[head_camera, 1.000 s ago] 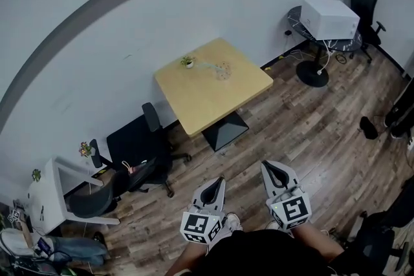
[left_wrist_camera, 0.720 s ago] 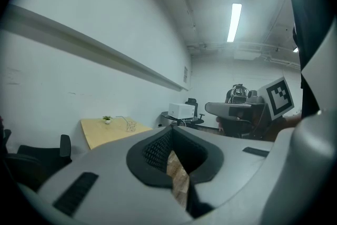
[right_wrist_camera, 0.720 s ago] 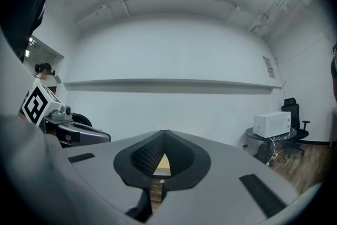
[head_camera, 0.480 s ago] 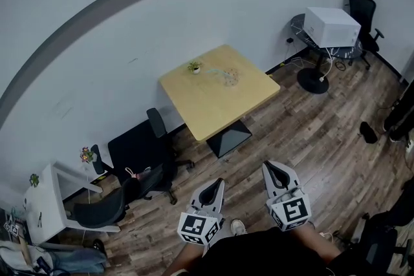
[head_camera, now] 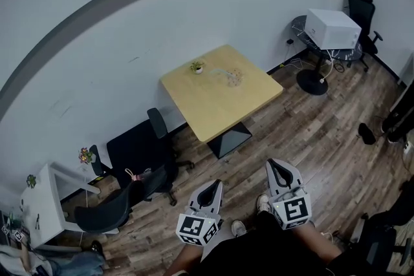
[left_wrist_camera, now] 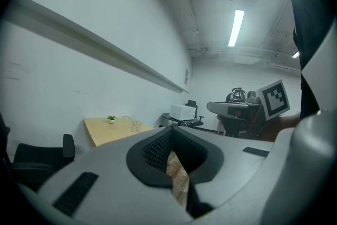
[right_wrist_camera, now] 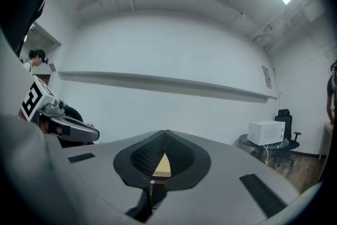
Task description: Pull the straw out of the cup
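Observation:
A clear cup (head_camera: 234, 76) with a thin straw (head_camera: 220, 71) leaning out to the left stands on the far part of a yellow square table (head_camera: 220, 100). In the left gripper view the cup (left_wrist_camera: 136, 125) shows small and distant. Both grippers hang low in the head view, close to the person's body and well short of the table. The left gripper (head_camera: 215, 184) is shut and empty, its tips (left_wrist_camera: 171, 128) meeting. So is the right gripper (head_camera: 275, 163), whose tips (right_wrist_camera: 165, 132) are also together with nothing held.
A small potted plant (head_camera: 197, 66) stands on the table near the cup. Black office chairs (head_camera: 139, 152) stand to the table's left on the wood floor. A round side table with a white box (head_camera: 331, 28) is at the right, with cables beneath it.
The whole view has shifted as the person steps toward the table; both grippers moved slightly forward, staying shut. The cup and straw have not moved on the table.

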The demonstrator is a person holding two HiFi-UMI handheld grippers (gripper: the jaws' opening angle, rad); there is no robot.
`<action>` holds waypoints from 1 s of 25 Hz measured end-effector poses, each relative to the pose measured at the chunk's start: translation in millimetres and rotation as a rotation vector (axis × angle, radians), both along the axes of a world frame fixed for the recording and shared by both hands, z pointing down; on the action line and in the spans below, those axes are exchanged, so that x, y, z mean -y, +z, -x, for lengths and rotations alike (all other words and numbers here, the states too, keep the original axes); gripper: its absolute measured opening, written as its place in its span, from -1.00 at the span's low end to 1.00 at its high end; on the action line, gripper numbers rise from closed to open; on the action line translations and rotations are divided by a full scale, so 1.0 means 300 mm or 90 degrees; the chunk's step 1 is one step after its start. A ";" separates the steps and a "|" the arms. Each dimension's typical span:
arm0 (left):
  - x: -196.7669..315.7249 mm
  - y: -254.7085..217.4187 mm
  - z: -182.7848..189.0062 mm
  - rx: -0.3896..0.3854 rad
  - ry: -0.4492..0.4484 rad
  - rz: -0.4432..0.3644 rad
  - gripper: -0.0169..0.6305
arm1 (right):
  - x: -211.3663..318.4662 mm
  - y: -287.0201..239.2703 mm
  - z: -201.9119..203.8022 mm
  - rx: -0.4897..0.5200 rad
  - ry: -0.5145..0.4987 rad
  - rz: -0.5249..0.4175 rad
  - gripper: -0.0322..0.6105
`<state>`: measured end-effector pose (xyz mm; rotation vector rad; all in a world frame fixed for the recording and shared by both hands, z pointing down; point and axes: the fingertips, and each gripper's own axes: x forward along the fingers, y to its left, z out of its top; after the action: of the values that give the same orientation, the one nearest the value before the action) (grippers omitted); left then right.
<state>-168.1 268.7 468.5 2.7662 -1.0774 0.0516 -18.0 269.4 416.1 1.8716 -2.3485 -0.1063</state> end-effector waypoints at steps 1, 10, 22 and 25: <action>0.005 0.002 0.003 0.000 0.000 0.002 -0.89 | 0.009 0.003 0.000 -0.010 0.003 0.000 -0.83; 0.108 0.022 0.001 0.006 -0.018 0.012 -0.89 | 0.114 0.001 -0.016 -0.007 -0.002 0.007 -0.30; 0.355 0.027 -0.131 0.021 -0.038 0.021 -0.89 | 0.370 0.028 -0.185 -0.008 -0.014 0.021 0.19; 0.438 0.014 -0.189 0.025 -0.039 0.017 -0.89 | 0.453 0.023 -0.242 0.001 -0.013 0.016 0.25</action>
<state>-111.3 137.3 472.8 2.7167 -1.1613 0.1116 54.7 133.5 423.0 1.8373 -2.3603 -0.0769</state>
